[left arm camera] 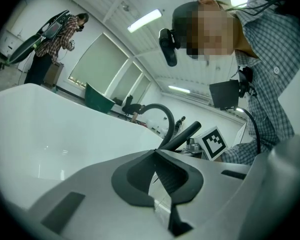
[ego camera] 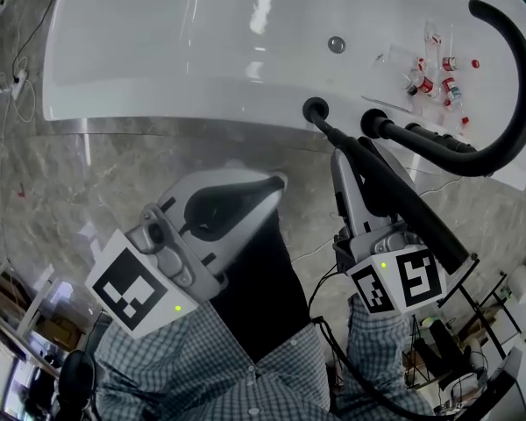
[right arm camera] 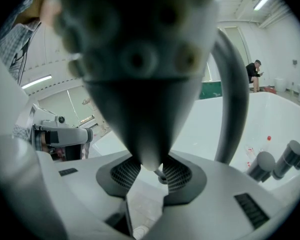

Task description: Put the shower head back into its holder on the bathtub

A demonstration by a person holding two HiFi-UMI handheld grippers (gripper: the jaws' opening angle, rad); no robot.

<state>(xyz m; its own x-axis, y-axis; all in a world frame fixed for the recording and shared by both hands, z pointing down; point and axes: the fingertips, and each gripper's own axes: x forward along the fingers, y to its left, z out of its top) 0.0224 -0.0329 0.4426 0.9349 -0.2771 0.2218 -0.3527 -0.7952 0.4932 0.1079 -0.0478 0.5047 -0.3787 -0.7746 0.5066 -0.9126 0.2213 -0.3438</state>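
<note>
My right gripper (ego camera: 344, 169), at lower right of the head view, is clamped on the shower head (ego camera: 408, 209). Its own view shows the tapered end pinched in the jaws. The shower head's long axis runs from lower right to upper left, thin end leading. It points straight at the holder (ego camera: 316, 110), a black socket on the near rim of the tub (ego camera: 158, 51) at upper centre. The tip looks to be right at the socket, but I cannot tell if it has entered. I judge the next move to be a push along that same line. My left gripper (ego camera: 272, 185), closed on nothing, sits at lower left, a little farther from the holder.
</note>
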